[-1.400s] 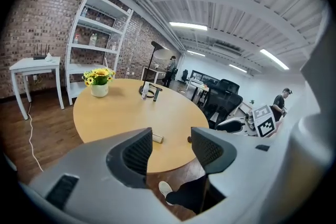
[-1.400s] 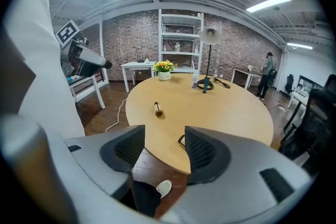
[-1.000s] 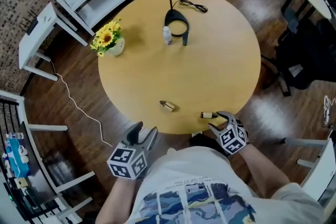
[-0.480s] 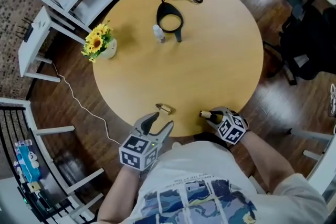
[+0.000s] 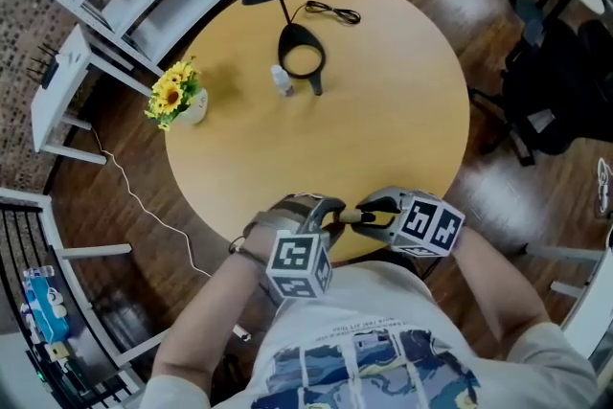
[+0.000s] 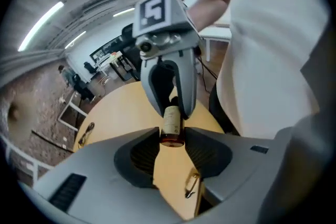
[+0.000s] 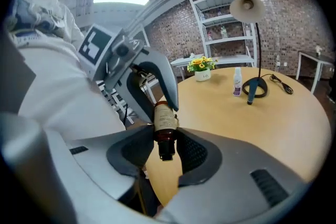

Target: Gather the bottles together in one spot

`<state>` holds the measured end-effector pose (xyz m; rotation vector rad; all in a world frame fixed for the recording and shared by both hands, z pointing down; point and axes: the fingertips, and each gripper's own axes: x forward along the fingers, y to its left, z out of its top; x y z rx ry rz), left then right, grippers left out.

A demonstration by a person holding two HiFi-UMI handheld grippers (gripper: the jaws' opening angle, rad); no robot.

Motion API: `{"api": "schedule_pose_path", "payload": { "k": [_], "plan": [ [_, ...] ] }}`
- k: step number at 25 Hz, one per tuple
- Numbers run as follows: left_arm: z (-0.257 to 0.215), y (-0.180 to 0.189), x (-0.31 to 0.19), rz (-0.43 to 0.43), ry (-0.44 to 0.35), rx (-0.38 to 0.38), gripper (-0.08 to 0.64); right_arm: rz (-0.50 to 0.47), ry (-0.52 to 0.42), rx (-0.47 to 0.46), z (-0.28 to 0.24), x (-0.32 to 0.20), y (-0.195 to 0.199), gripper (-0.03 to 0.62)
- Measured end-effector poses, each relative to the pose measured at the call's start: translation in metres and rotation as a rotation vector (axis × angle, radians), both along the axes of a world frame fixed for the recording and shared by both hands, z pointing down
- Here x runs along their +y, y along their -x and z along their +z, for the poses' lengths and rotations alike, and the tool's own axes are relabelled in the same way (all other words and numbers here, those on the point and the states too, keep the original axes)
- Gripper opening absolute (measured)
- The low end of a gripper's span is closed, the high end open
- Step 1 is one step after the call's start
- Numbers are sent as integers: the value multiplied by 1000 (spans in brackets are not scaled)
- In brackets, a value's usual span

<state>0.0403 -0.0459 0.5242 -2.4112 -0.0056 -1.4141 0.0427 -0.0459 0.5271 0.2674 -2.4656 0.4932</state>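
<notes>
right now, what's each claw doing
left claw: just been closing, now gripping the small brown bottle by its base
right claw: closed on the same bottle's cap end

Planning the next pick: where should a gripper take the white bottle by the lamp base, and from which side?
Probably grip the white bottle around its body at mid-height, coming from the flowers' side. It stands upright, and the lamp base sits close on its other side.
</notes>
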Motion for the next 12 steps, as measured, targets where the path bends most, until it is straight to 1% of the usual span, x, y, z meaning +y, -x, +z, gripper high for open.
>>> {"api": "schedule_pose_path", "payload": {
  "k": [2, 3, 4, 5, 6, 7, 8, 9, 11, 12],
  "plan": [
    [0, -1, -3, 52, -63, -45, 150, -26, 19, -7, -8, -3, -1, 151],
    [-3, -2, -3, 59, -74, -43, 149, -36, 31, -14, -12, -3, -3, 150],
    [-6, -5, -3, 52, -71, -20, 149, -36, 41, -29, -17, -4, -5, 149],
    [-12, -7, -4, 25, -53, 23, 147, -19, 48, -55, -23, -6, -7, 149],
    [-18, -10, -6, -21, -20, 81, 147, 20, 54, -97, -31, -10, -11, 150],
    [-26, -12, -11, -87, 24, 152, 147, 86, 65, -158, -40, -17, -16, 156],
    [-36, -13, -18, -172, 79, 237, 147, 175, 89, -247, -51, -26, -22, 177],
    [-46, -13, -26, -271, 145, 336, 147, 280, 130, -363, -62, -36, -30, 213],
    [-69, -15, -42, -471, 290, 558, 147, 481, 253, -622, -82, -51, -46, 225],
    [-78, -15, -47, -548, 339, 656, 146, 546, 309, -719, -87, -52, -51, 228]
  ]
}}
